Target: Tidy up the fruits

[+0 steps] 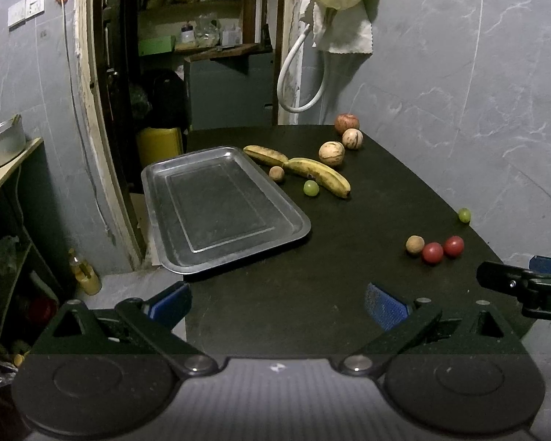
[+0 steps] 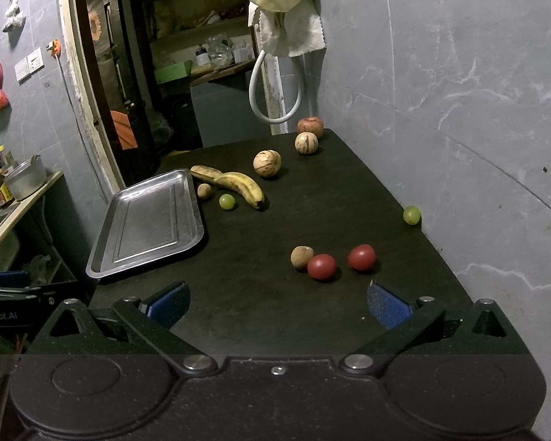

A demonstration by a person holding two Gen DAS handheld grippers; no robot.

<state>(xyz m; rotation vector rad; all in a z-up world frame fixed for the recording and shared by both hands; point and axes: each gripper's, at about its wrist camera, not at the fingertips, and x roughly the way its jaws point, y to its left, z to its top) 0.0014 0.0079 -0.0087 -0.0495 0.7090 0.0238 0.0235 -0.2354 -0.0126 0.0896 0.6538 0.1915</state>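
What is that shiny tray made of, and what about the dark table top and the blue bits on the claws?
The tray looks like metal, probably stainless steel: silvery, with dull reflections and a pressed rim. The table top is matte black, with hardly any shine; rubbery mat or coated board, hard to tell. The blue pads look like textured rubber or plastic, with a fine dotted grain.
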